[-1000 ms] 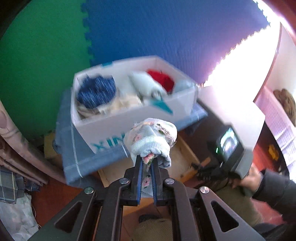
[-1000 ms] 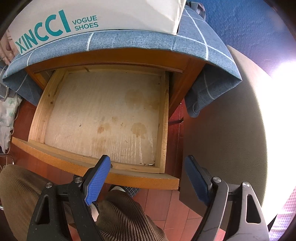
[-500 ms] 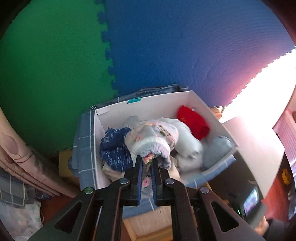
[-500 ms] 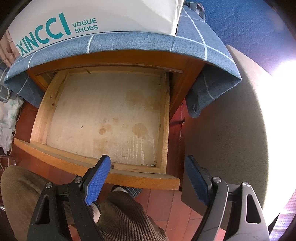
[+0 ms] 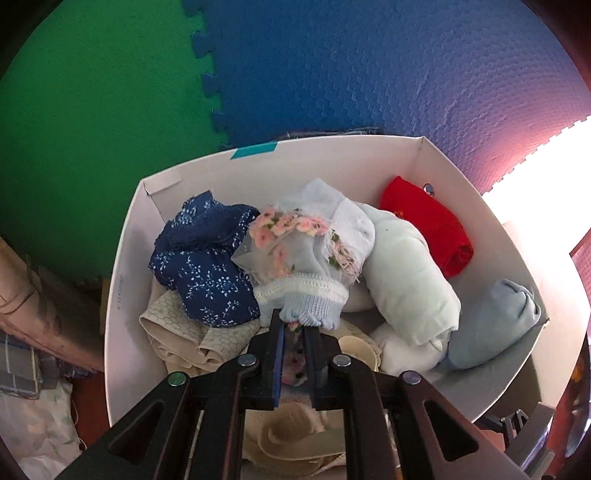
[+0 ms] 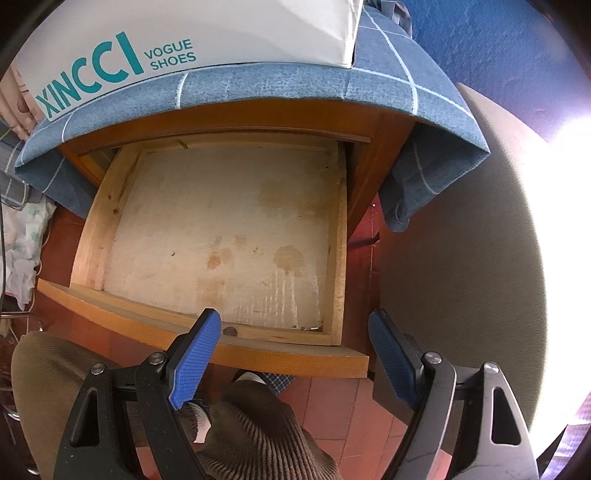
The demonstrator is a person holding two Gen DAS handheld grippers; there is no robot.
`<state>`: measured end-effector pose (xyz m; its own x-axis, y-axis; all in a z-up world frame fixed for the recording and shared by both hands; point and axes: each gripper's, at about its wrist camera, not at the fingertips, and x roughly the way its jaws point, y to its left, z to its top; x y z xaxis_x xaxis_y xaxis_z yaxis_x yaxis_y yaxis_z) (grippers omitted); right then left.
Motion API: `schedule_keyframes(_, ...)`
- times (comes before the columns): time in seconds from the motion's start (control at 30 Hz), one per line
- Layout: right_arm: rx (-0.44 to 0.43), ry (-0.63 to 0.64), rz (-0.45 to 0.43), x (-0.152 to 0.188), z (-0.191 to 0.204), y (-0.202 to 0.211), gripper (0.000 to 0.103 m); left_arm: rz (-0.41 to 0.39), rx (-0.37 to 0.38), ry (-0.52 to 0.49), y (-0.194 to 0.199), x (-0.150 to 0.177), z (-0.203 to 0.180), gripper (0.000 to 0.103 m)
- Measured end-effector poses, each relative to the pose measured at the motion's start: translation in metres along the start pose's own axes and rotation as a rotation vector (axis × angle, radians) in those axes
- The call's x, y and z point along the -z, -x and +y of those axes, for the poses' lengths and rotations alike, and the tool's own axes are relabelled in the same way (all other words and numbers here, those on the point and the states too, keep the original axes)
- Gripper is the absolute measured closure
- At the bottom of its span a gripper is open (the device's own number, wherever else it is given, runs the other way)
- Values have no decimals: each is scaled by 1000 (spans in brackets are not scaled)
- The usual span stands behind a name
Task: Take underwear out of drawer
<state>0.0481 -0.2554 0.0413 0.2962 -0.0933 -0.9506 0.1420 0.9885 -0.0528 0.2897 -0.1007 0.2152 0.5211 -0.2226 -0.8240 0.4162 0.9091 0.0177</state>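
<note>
My left gripper is shut on pale blue underwear with pink flowers and holds it over the open white shoe box. The box holds dark blue floral underwear, a red roll, pale rolls and beige pieces. My right gripper is open and empty above the front edge of the pulled-out wooden drawer. The drawer's stained bottom shows no clothing.
The shoe box stands on a blue checked cloth over the wooden cabinet. Green and blue foam mats cover the wall. A grey chair is right of the drawer. My knee is below it.
My left gripper has carried the flowered underwear up from in front of the box to over its inside. The right gripper has stayed open by the drawer front.
</note>
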Motion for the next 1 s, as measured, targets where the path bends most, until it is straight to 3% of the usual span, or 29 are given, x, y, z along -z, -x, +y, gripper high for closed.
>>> schedule_keyframes(0.07,-6,-2,0,0,1,1,23,-9,-17,-10,4,3,-1,86)
schedule_keyframes(0.13,-7,0,-8,0,4,3,23,-13,-29,-6,8,4,-2,65)
schedule_keyframes(0.37,-3,15,-35,0,17,13,23,-116,-67,-11,52,28,-11,53)
schedule_keyframes(0.5,2,24,-52,0,25,19,23,-186,-133,-7,84,62,-16,37)
schedule_keyframes(0.6,4,26,-66,0,29,22,23,-190,-145,15,91,93,-21,36)
schedule_keyframes(0.87,31,10,-130,4,34,38,16,-92,-211,126,65,180,-18,36)
schedule_keyframes(1.0,-21,-29,-122,13,32,42,15,-47,-230,167,52,213,-18,36)
